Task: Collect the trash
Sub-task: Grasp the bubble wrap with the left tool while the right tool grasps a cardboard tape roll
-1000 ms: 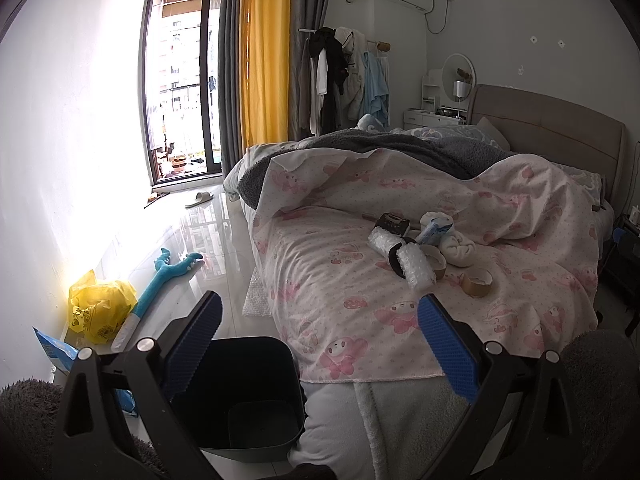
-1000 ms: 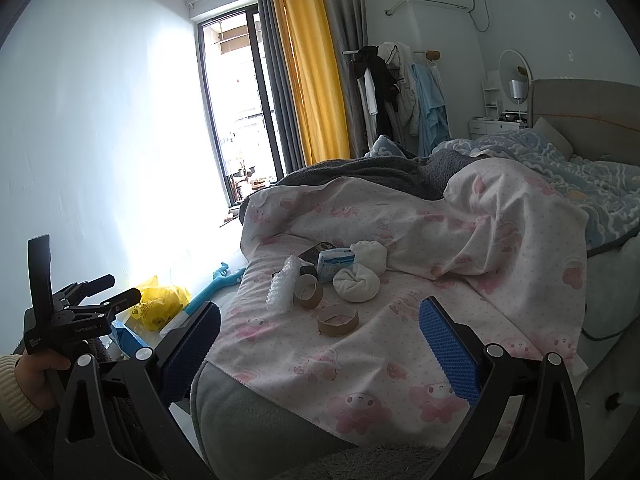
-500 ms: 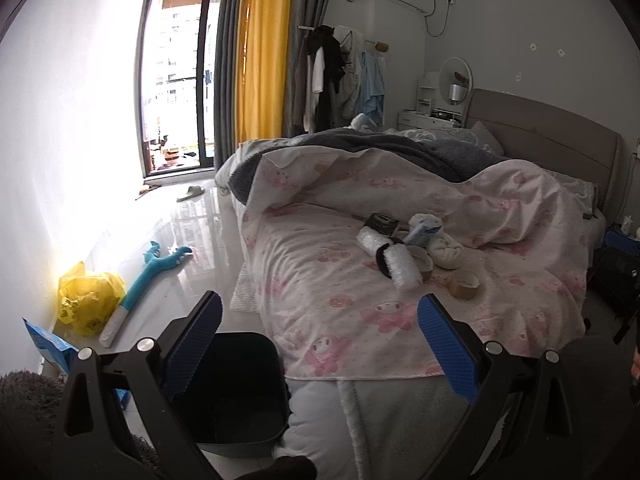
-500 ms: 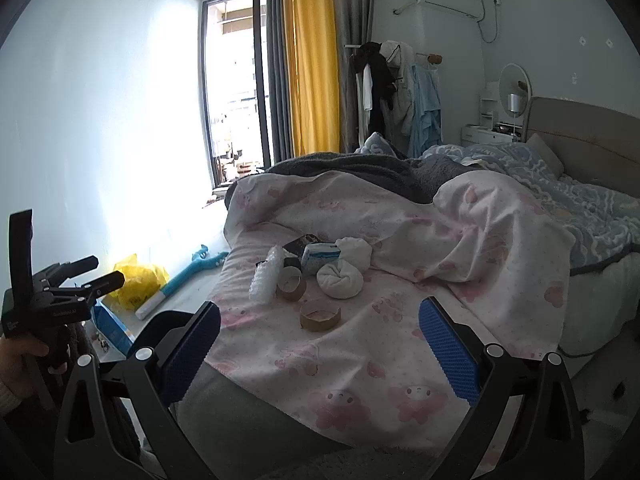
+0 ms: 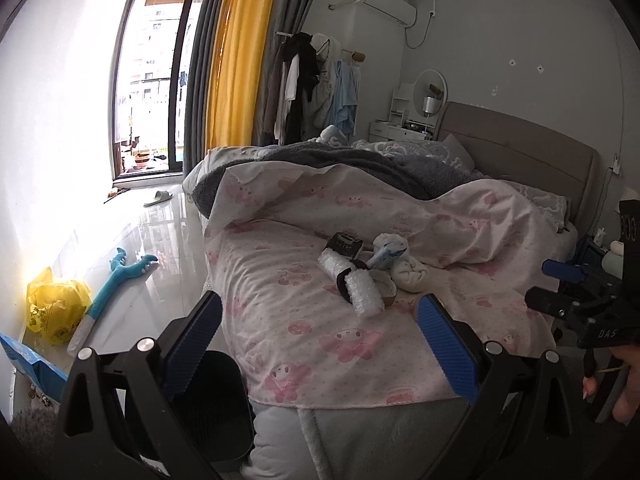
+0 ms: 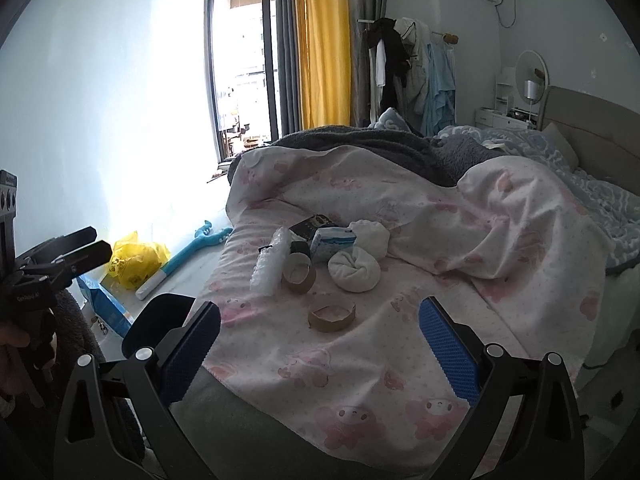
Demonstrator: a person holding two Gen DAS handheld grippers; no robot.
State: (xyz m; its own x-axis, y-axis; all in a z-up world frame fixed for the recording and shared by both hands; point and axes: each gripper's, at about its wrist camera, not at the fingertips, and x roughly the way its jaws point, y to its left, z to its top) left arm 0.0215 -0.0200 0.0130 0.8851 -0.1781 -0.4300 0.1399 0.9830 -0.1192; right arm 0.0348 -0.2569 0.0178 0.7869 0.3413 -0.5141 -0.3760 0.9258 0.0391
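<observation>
Trash cluster on the pink-printed bedspread (image 6: pixel 400 360): bubble-wrap roll (image 6: pixel 269 266), two empty cardboard tape cores (image 6: pixel 331 315), white wads (image 6: pixel 354 269), tissue pack (image 6: pixel 332 242). Left gripper (image 5: pixel 318 344) and right gripper (image 6: pixel 320 350) both gape wide, empty. Dark bin (image 5: pixel 218 408) stands at the bedside.

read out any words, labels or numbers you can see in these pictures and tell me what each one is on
"DAS", cut off: on the right tool body, seen from the left camera.
White print on the left tool body: too blurred to read.
Yellow bag print: too small.
Blue-and-white packet on the bed: unreadable.
Black packet: unreadable.
</observation>
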